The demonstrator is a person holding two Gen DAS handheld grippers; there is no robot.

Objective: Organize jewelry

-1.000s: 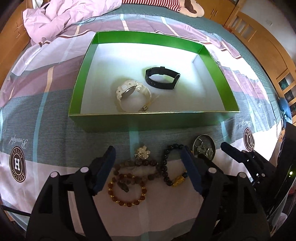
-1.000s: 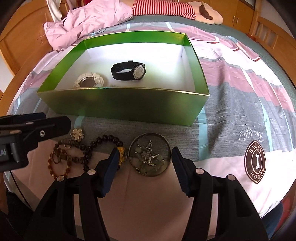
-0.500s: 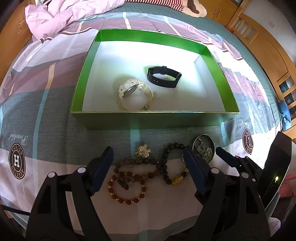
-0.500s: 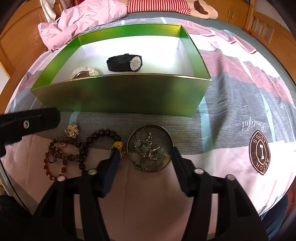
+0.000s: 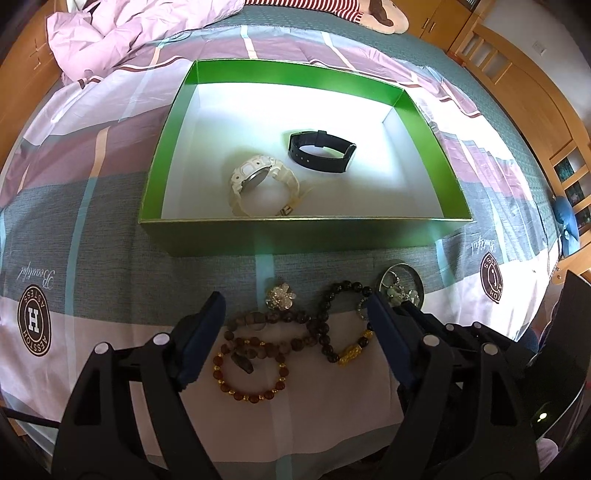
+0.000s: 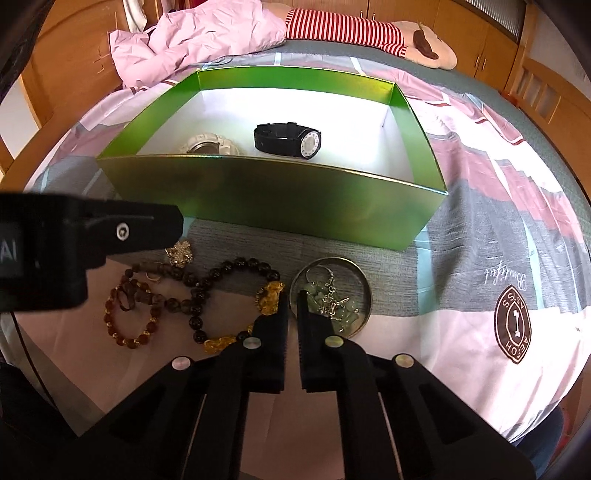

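Observation:
A green box (image 5: 306,236) (image 6: 258,195) on the bed holds a white watch (image 5: 258,184) (image 6: 207,146) and a black watch (image 5: 321,151) (image 6: 288,140). In front of it lie a brown bead bracelet (image 5: 251,373) (image 6: 129,317), a dark bead bracelet with gold charms (image 5: 340,325) (image 6: 229,291), a silver flower brooch (image 5: 281,295) (image 6: 180,253) and a round metal dish (image 6: 364,286) (image 5: 415,275) of jade trinkets. My left gripper (image 5: 295,332) is open above the bracelets. My right gripper (image 6: 291,295) is shut on the dish's near-left rim.
A striped bedspread (image 5: 92,258) covers the bed. A crumpled pink quilt (image 6: 207,33) and a striped plush toy (image 6: 351,31) lie behind the box. Wooden furniture (image 5: 535,92) stands to the right.
My right gripper has closed its fingers from wide open to nearly touching at the dish's rim. The left gripper has stayed open over the bracelets.

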